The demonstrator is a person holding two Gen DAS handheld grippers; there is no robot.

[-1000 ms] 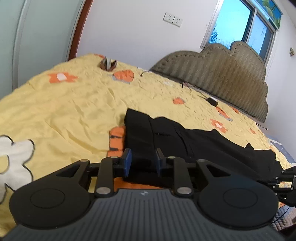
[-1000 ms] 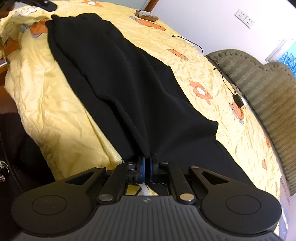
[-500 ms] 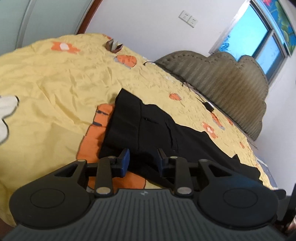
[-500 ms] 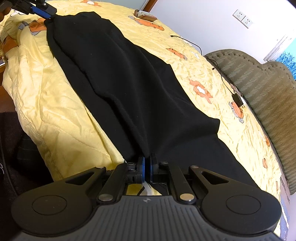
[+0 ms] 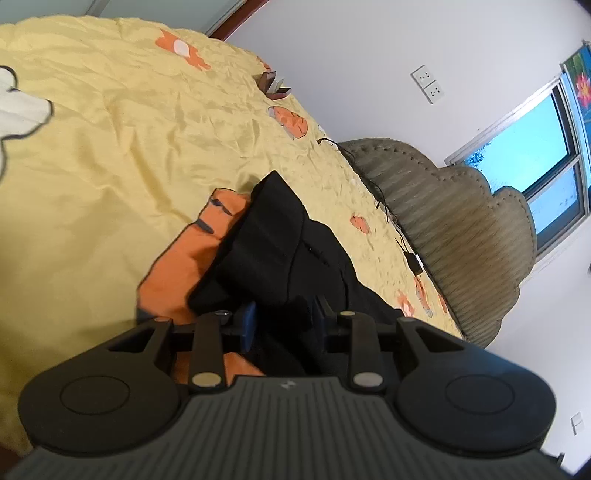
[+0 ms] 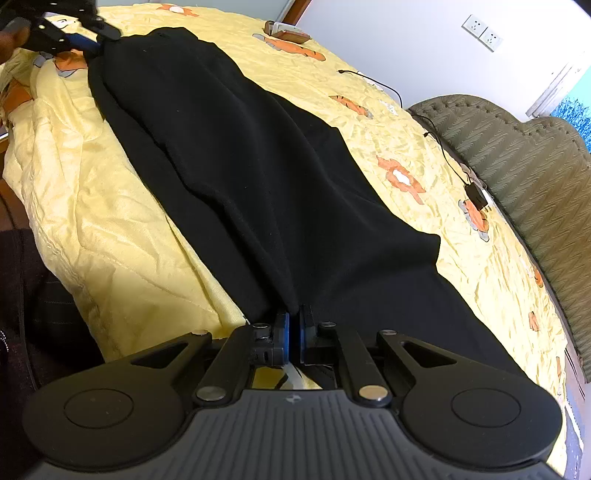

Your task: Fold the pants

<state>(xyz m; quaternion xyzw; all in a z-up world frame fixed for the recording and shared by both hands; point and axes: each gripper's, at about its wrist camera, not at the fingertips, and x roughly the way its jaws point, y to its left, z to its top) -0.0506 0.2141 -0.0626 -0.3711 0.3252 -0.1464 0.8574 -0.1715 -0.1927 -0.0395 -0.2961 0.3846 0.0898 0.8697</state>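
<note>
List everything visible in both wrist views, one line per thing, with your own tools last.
pants: 1, black, stretched lengthwise along the bed
bedspread: 1, yellow with orange flowers, covering the bed
headboard: 1, grey-green, padded, at the bed's edge
charger with cable: 1, black, on the bedspread near the headboard
small box: 1, brown and white, far edge of the bed
wall sockets: 2, white, on the wall
window: 1, blue daylight, beyond the headboard
left tool: 1, black, open around the waist end
right tool: 1, black, shut on the leg end

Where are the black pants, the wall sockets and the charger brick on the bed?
black pants [image 6: 258,177], right wrist view, middle of the upper leg.
wall sockets [image 5: 428,84], left wrist view, between the two plates.
charger brick [image 6: 476,195], right wrist view, its black body.
</note>
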